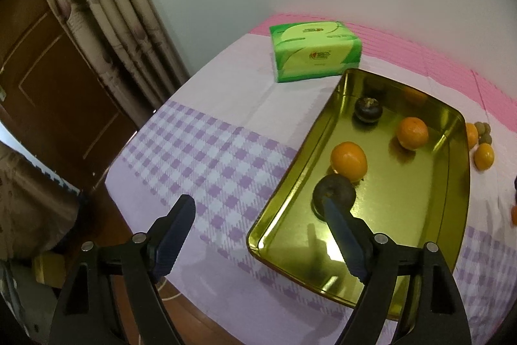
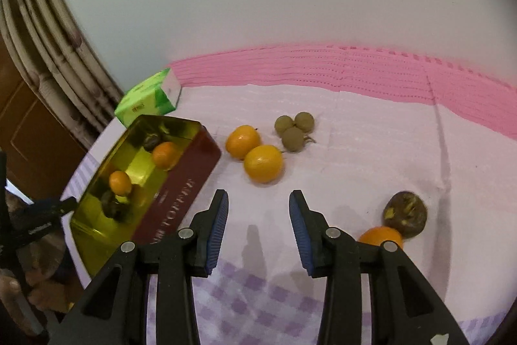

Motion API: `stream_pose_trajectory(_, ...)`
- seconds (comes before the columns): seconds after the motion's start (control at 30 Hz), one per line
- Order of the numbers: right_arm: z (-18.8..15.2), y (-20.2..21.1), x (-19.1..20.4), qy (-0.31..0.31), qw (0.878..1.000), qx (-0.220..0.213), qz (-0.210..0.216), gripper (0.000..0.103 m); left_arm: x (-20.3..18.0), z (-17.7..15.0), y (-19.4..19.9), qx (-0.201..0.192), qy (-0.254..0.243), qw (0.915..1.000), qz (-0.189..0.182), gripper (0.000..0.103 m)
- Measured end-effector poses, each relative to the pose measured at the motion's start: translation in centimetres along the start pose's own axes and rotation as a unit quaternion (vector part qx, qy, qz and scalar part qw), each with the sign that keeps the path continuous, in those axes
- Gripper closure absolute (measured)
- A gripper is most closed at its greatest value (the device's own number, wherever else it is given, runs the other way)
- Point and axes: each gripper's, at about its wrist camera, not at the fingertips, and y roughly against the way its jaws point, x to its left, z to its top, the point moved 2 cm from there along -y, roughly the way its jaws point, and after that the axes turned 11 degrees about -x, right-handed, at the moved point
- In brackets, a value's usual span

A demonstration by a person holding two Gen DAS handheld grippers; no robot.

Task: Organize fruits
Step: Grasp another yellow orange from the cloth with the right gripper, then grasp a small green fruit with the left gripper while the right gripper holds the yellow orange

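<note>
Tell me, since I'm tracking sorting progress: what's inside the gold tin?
The gold tin holds two oranges and two dark fruits. The left gripper covers part of the nearer dark fruit and the tin's near corner.

At the far left of your table sits a green tissue pack (image 1: 315, 52), lying flat on the pale cloth (image 1: 226, 86), which turns to purple check (image 1: 206, 157) on your near side and to a pink band (image 2: 323, 67) along the far edge. Left of the table hang striped curtains (image 1: 106, 5) (beige, heavily folded) beside a brown wooden door (image 1: 48, 80).
</note>
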Motion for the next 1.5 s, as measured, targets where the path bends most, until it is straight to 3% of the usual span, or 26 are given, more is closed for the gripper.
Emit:
stream_pose_trajectory(0.2,-0.4,-2.3,0.2,0.012,1.000,0.018,-0.007,0.063,-0.2,0.1,0.3,-0.011,-0.010,0.9999,0.006,0.017)
stream_pose_trajectory(0.5,0.8,-7.3,-0.8,-0.031,0.999,0.038,-0.024,0.055,-0.3,0.0,-0.2,-0.007,-0.014,0.9999,0.003,0.017)
stream_pose_trajectory(0.57,0.8,-8.8,-1.1,-0.046,0.997,0.053,-0.018,0.059,-0.3,-0.1,-0.3,-0.007,-0.017,0.9998,0.005,0.017)
stream_pose_trajectory(0.6,0.6,-9.1,-1.1,-0.046,0.997,0.059,-0.015,0.067,-0.4,-0.1,-0.3,-0.006,-0.018,0.9998,0.006,0.017)
stream_pose_trajectory(0.73,0.1,-6.9,-0.5,-0.012,0.999,0.048,-0.006,0.067,-0.7,-0.3,-0.3,-0.013,-0.024,0.9996,0.010,0.017)
stream_pose_trajectory(0.87,-1.0,0.3,-1.8,0.007,1.000,0.003,-0.006,0.067,-1.6,-0.3,0.9,-0.038,-0.043,0.9984,0.002,0.017)
stream_pose_trajectory(1.03,-3.2,9.1,-9.1,0.009,0.994,-0.035,-0.103,0.067,-4.0,0.0,4.8,-0.092,-0.082,0.9908,-0.054,0.017)
stream_pose_trajectory(1.23,-5.8,13.1,-18.9,-0.027,0.977,-0.029,-0.207,0.067,-9.1,-0.9,8.8,-0.095,-0.133,0.9680,-0.191,0.017)
stream_pose_trajectory(1.37,-7.5,12.9,-22.1,-0.047,0.972,-0.025,-0.229,0.067,-13.4,-1.0,10.0,-0.079,-0.168,0.9497,-0.252,0.017)
stream_pose_trajectory(1.5,-8.2,12.4,-23.2,-0.059,0.972,-0.030,-0.226,0.067,-16.8,0.9,9.8,-0.059,-0.165,0.9389,-0.296,0.017)
